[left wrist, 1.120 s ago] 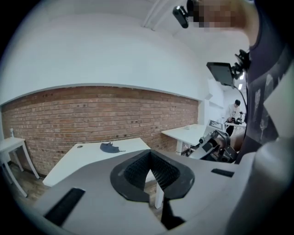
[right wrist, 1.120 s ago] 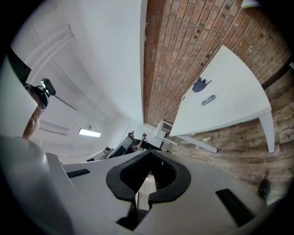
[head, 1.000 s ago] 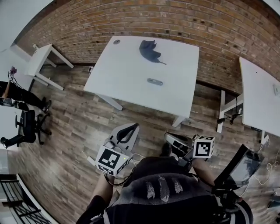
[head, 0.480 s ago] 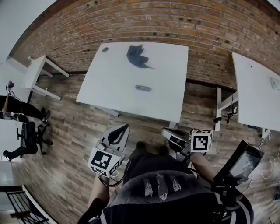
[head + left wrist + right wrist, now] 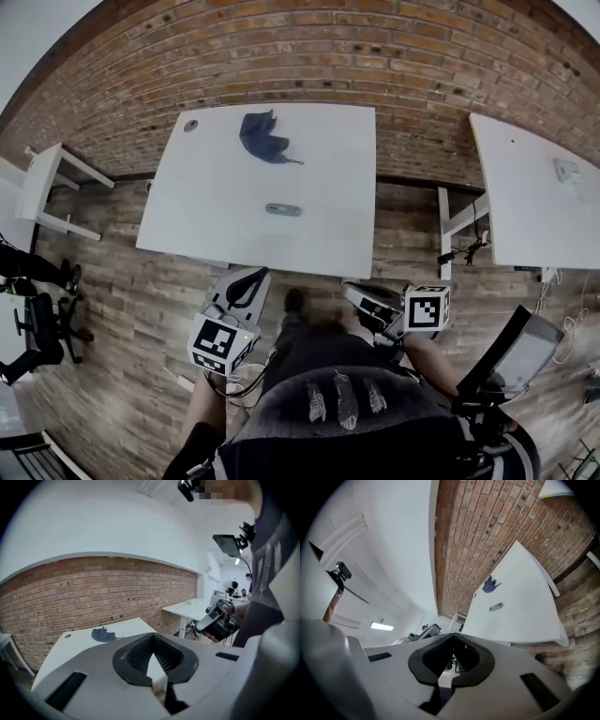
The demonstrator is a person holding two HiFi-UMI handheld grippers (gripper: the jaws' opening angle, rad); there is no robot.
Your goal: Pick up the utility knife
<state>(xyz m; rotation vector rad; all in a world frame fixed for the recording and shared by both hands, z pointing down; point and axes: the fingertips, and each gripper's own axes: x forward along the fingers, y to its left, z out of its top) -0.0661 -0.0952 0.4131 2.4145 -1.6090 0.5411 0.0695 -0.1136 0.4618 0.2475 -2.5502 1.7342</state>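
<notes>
The utility knife (image 5: 283, 209) is brought nearer frame centre, not yet reached; left gripper (image 5: 253, 275) and right gripper (image 5: 350, 290) are kept closed, empty.

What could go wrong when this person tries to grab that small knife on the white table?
The left hand-held gripper and the right hand-held gripper are both shut and short of the table; unless one opens, it would probably just push the utility knife away. The knife lies flat and looks thin, so jaws might scrape the tabletop or lose it.
</notes>
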